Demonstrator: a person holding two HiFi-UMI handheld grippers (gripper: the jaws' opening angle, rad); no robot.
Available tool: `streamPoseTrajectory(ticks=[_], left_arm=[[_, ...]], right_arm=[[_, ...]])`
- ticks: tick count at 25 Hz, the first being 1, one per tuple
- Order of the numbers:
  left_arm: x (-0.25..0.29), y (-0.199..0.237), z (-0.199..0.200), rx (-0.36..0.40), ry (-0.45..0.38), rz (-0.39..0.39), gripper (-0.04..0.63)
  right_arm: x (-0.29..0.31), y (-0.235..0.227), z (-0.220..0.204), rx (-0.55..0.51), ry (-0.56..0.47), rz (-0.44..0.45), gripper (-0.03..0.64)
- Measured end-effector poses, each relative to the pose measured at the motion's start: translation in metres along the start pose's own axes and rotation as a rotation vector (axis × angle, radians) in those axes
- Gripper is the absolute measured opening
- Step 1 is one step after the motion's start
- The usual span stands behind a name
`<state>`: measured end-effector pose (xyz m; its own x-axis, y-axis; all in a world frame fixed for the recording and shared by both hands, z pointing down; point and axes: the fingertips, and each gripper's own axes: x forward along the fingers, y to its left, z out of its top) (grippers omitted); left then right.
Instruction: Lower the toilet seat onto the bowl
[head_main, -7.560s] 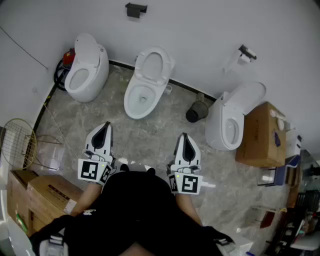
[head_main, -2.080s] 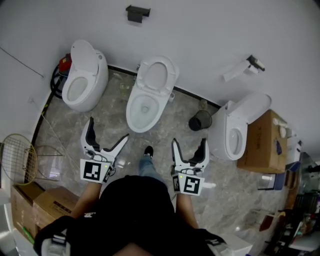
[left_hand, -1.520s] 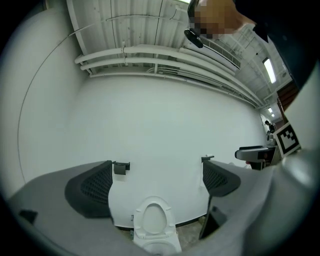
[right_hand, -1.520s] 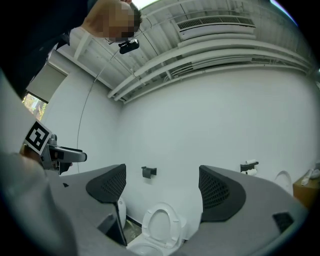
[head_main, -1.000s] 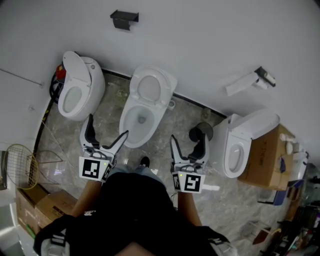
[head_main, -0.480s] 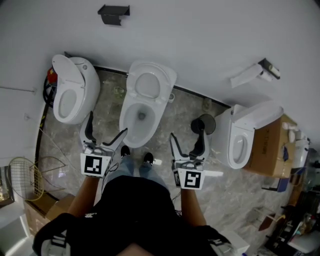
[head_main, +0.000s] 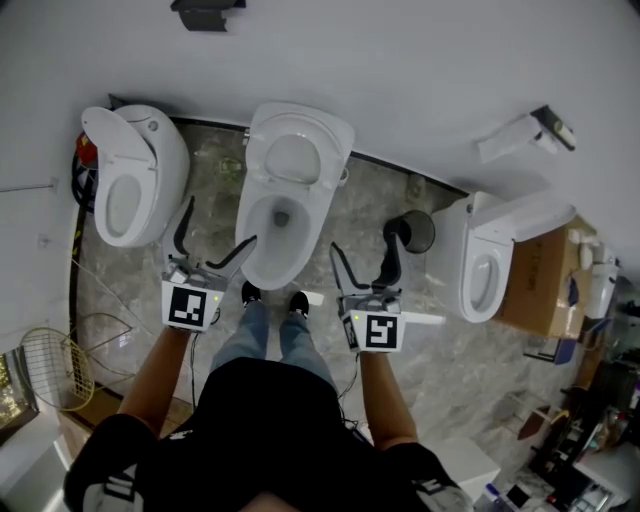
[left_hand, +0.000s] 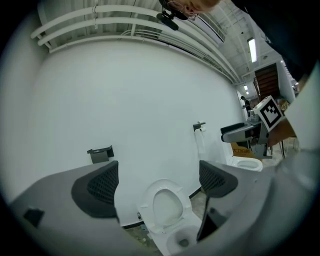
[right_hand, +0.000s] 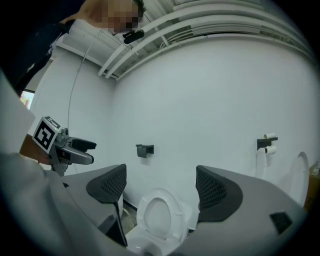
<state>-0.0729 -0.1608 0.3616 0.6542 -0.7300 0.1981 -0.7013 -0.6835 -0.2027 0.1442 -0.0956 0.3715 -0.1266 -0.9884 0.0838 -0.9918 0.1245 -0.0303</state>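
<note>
Toilet seat (head_main: 294, 158), a white oval ring, is standing raised at the back of the middle toilet, leaning towards the white wall (head_main: 420, 70), with the open bowl (head_main: 272, 235) lying below and in front of it. A person is standing at the foot of that bowl, shoes (head_main: 250, 292) just beside its front edge, holding a gripper in each hand. The left gripper (head_main: 220, 225) is hovering at the bowl's left side. Its fingers (left_hand: 100, 187) are spread wide, having just been closing a little, and nothing is lying between them. The raised seat (left_hand: 167, 209) is showing framed in the gap, well beyond the tips. The right gripper (head_main: 365, 245) is hanging over the floor (head_main: 370, 200) between the bowl and a small dark waste bin (head_main: 412, 228). Its fingers (right_hand: 216, 189) are likewise spread and gripping nothing, with the seat (right_hand: 159, 215) appearing ahead and slightly to its left. The seat's long axis is running upward from the hinge at the bowl's rear, so its free top edge is lying ahead of and between both grippers, apart from each. Judging from above, the left gripper is looking slightly nearer, so the coming reach probably means going forward over the bowl to that top edge.
</note>
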Motion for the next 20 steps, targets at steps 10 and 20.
streamPoseTrajectory(ticks=[10,20], left_arm=[[0.062,0.014,-0.035,0.011,0.036,-0.068,0.503],[0.117,0.021,-0.074,0.042,0.039,-0.173,0.497]], right_arm=[[0.068,-0.007,-0.046,-0.072,0.095,0.03,0.442],[0.126,-0.025,-0.102,-0.11,0.162,0.032,0.439]])
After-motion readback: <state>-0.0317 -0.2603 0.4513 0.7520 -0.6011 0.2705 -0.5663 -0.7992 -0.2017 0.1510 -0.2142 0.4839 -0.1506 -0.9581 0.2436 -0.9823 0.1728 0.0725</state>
